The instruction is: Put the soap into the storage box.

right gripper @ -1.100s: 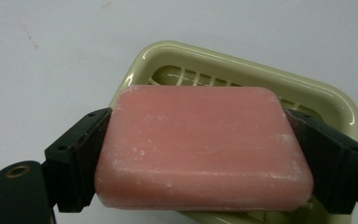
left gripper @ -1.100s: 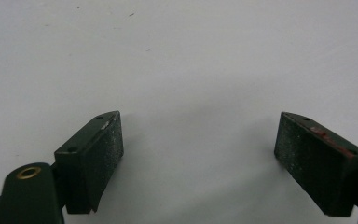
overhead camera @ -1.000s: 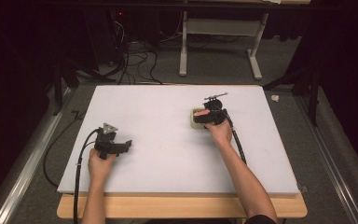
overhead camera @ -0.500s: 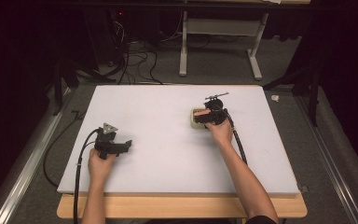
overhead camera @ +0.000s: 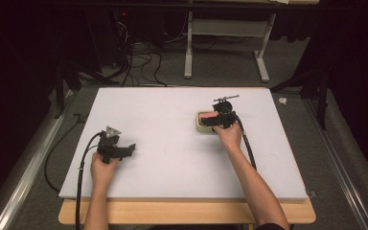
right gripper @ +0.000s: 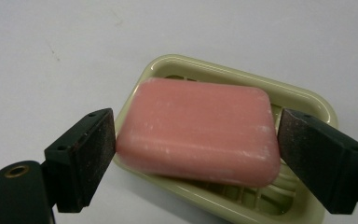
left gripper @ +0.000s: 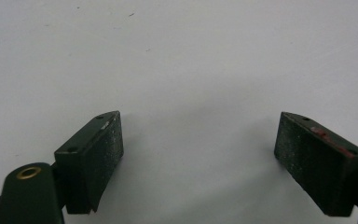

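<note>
Nothing has moved since 1 second ago: the right gripper (right gripper: 196,154) brackets the pink soap (right gripper: 200,131) in its green dish (right gripper: 307,100), jaws at 9 and 3 o'clock, grip unclear, while the left gripper (left gripper: 199,156) gapes released over the white table (overhead camera: 163,120).

left claw (overhead camera: 130,148): black body, grey three-cornered plate on top, black cable trailing from the rear. its two black jaws are blocky with flat scuffed pads, two small screw holes on each upper face, and a red smear on one jaw. a brass-ringed hole sits in the rounded part at lower left. right claw (overhead camera: 206,122): black, same blocky jaws and brass ring, black cable. both forearms bare, no sleeves.
</note>
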`<state>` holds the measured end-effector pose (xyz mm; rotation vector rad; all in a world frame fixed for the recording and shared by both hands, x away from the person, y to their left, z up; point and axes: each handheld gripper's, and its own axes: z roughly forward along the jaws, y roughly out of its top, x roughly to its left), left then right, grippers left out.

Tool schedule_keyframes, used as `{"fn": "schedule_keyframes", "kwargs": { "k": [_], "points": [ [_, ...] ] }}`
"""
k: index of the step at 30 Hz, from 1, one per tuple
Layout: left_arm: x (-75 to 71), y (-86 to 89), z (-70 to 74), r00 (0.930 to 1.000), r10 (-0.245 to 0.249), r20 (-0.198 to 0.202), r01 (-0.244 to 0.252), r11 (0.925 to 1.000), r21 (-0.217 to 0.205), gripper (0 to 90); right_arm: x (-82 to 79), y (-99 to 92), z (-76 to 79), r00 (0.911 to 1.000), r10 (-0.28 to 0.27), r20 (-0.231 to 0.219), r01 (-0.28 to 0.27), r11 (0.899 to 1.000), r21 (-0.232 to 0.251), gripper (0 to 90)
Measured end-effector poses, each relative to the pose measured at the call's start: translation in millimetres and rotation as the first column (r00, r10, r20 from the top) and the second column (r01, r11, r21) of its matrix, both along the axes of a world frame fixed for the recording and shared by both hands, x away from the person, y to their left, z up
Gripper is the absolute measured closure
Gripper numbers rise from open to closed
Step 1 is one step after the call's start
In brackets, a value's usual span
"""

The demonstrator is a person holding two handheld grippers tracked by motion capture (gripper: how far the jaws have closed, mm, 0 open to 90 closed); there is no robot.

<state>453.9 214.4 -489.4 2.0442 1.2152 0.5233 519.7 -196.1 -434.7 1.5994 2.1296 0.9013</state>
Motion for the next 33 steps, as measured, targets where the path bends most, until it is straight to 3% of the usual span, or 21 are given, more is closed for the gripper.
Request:
{"fn": "schedule_keyframes", "kwargs": {
  "k": [8,20,26,33],
  "points": [
    [0.0,0.0,0.0,1.0,0.0,0.0,0.0,1.0,0.0,15.9,-7.8,-4.9,11.0,0.9994,0.01,0.033,-0.01,1.0,0.007,13.5],
    [0.0,0.0,0.0,1.0,0.0,0.0,0.0,1.0,0.0,15.9,-25.0,-14.0,28.7,0.9929,0.028,0.115,-0.027,1.0,-0.008,14.6],
    [0.0,0.0,0.1,1.0,0.0,-0.001,0.0,1.0,0.0,15.9,-30.5,-20.2,27.8,0.9922,0.022,0.123,-0.022,1.0,0.0,14.9],
    [0.0,-0.1,0.0,1.0,0.0,0.0,0.0,1.0,0.0,15.9,-37.8,-25.3,32.6,0.9897,0.024,0.141,-0.02,0.999,-0.029,15.4]
  ]
}}
